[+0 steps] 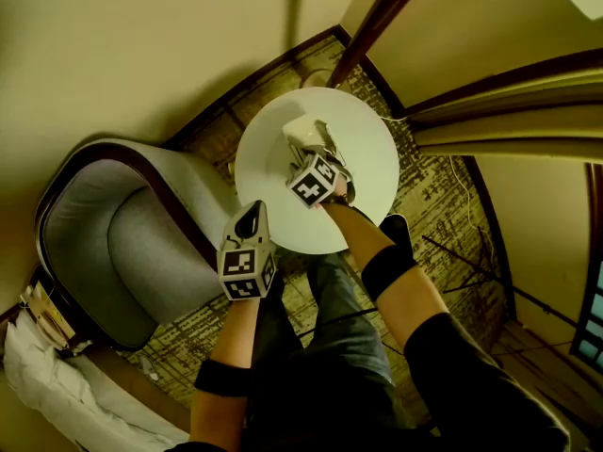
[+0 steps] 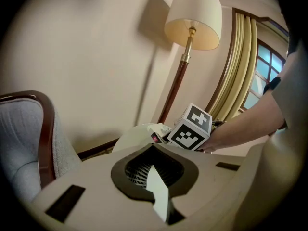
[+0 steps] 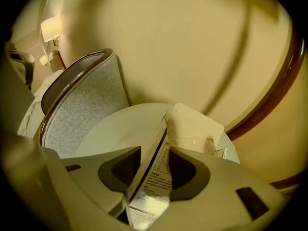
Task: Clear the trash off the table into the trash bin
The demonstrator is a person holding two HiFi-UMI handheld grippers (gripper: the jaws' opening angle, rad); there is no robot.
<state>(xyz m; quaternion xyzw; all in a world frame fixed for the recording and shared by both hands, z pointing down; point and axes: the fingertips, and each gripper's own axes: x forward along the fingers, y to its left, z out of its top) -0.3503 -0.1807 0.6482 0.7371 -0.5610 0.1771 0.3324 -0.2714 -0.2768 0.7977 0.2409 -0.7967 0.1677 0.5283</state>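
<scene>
The right gripper (image 3: 154, 154) is clamped on a white printed carton (image 3: 193, 126) above the 12 o'clock side of the round white table (image 1: 369, 163). The carton's contents cannot be seen. The left gripper (image 1: 250, 217) hovers at the table's 7 o'clock edge with its jaws together and empty.

Table (image 1: 264, 172): plain white.
Packet (image 3: 192, 126), over the table: cream, with a white panel of black print.
Armchair (image 1: 122, 243), left of the table: speckled grey fabric, dark brown wood frame.
Carpet (image 1: 443, 196), under the table: beige with dark scribbled lines.
Lamp (image 2: 193, 13), behind the table: cream shade, reddish-brown pole.
Marker cubes (image 1: 313, 183): black-and-white squares.
</scene>
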